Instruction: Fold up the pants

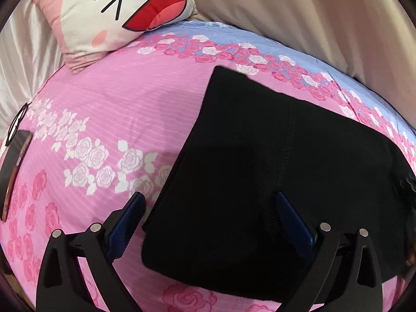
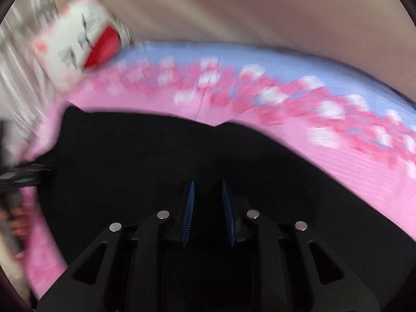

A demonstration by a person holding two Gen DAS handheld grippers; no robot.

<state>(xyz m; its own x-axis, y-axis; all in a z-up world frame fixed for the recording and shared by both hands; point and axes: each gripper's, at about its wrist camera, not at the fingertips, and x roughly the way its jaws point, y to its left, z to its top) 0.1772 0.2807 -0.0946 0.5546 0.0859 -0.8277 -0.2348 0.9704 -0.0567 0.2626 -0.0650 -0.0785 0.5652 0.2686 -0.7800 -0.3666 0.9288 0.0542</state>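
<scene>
Here the black pants (image 1: 273, 171) lie folded into a thick, roughly rectangular bundle on the bedspread (image 1: 109, 109), a pink cover printed with roses that turns blue toward its far edge. The bundle sits toward the right side of the bed as the left wrist camera shows it, with one corner reaching the band of roses near the blue strip.

The left gripper (image 1: 208, 208) hangs over the near end of the pants with its jaws spread wide; one blue-padded finger is over the pink cover just beside the bundle's edge, the other over the black cloth. It holds nothing.

The right gripper (image 2: 206, 197) is over the pants too, its blue pads set a narrow gap apart. Black fabric fills the view behind them, and the picture is blurred, so I cannot tell whether cloth is pinched between them.

A cartoon-face pillow (image 1: 111, 13) rests at the far left corner. Glasses (image 1: 18, 119) and a dark phone (image 1: 13, 169) lie at the left edge.
</scene>
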